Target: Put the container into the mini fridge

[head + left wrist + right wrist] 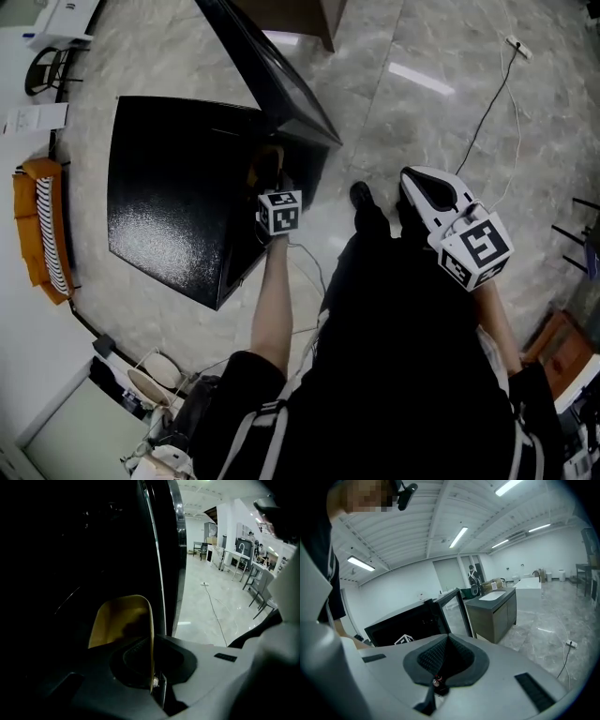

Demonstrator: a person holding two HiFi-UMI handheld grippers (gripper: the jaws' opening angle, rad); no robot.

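The black mini fridge stands on the floor with its door swung open. My left gripper reaches into the fridge's opening. It is shut on the thin wall of a yellow container, which sits in front of the dark fridge interior. In the head view only a brownish bit of the container shows beyond the marker cube. My right gripper is held off to the right above the floor, shut with nothing in it. The right gripper view shows the right gripper and, beyond it, the fridge.
The fridge door's edge runs close along the right of the left gripper. A cable trails across the marble floor. An orange seat stands left of the fridge. A dark sink cabinet stands beyond the fridge, with a person far behind it.
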